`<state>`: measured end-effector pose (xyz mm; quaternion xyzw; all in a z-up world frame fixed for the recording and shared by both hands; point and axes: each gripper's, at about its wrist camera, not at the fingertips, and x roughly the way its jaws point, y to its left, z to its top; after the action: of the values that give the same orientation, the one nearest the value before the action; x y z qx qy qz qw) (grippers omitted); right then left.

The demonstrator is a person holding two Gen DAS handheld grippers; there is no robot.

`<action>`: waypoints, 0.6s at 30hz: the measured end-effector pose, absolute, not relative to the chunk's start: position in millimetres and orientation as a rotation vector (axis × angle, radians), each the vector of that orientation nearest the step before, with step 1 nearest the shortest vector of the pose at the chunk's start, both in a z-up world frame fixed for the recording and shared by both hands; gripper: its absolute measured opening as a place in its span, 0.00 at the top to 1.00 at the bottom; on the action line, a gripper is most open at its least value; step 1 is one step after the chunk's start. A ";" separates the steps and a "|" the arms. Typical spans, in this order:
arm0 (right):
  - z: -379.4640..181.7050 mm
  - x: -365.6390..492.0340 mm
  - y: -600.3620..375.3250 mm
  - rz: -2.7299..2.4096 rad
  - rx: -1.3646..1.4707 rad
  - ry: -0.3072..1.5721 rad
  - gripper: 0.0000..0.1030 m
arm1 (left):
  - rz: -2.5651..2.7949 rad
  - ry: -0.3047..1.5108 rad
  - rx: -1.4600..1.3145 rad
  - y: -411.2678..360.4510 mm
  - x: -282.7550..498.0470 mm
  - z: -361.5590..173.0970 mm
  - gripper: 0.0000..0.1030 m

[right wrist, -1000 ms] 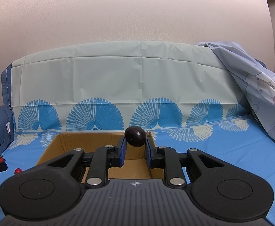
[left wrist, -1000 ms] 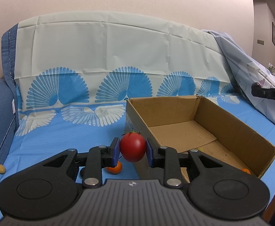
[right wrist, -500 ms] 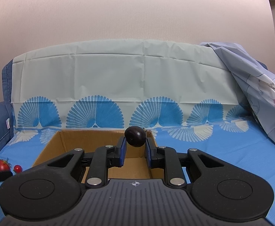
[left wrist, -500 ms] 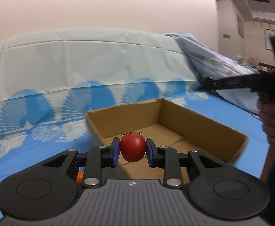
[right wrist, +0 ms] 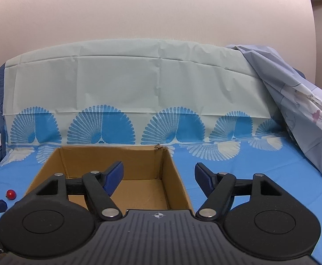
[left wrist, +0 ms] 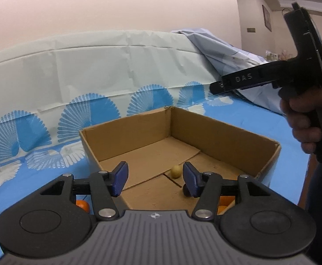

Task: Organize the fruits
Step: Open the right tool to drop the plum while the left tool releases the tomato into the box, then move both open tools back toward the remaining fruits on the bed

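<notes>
An open cardboard box (left wrist: 225, 132) sits on the blue sheet; it also shows in the right wrist view (right wrist: 178, 172). My left gripper (left wrist: 155, 180) is open and empty above the box's near end. Inside the box lie a small yellow fruit (left wrist: 175, 171), a dark fruit (left wrist: 185, 191) partly hidden behind the right finger, and orange fruit (left wrist: 223, 202) at the near right corner. An orange fruit (left wrist: 82, 205) lies outside the box on the left. My right gripper (right wrist: 158, 175) is open and empty over the box's right wall. The large red tomato is out of sight.
A small red fruit (right wrist: 11, 194) lies on the sheet left of the box. A patterned cloth (right wrist: 125, 97) covers the backrest. A crumpled pale sheet (right wrist: 297, 101) hangs at the right. The right hand-held gripper (left wrist: 293, 70) shows at the right of the left wrist view.
Both grippers have opened. The red tomato has left the left gripper and the dark fruit has left the right one. The left gripper moved over the box.
</notes>
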<state>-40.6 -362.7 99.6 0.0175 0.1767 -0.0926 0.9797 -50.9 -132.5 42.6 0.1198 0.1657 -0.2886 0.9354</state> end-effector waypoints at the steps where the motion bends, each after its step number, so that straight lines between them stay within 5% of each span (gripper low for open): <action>1: 99.7 -40.0 -362.2 -0.191 0.033 0.354 0.23 | -0.579 0.335 0.256 -132.3 -51.0 42.2 0.49; 6: 101.1 -40.3 -359.9 -0.217 0.044 0.337 0.20 | -0.565 0.298 0.306 -130.5 -55.1 42.1 0.70; 10: 104.4 -42.8 -358.6 -0.241 0.095 0.312 0.22 | -0.557 0.296 0.299 -122.6 -59.0 46.6 0.70; 15: 108.0 -47.2 -351.4 -0.241 0.171 0.277 0.61 | -0.520 0.279 0.299 -107.7 -67.5 57.3 0.69; 18: 110.8 -50.6 -344.9 -0.219 0.208 0.256 0.67 | -0.494 0.255 0.289 -91.0 -69.7 71.2 0.69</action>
<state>-50.6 -344.9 110.8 0.1035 0.1270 -0.1087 0.9805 -69.7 -91.0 71.2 0.1421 0.1253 -0.2431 0.9513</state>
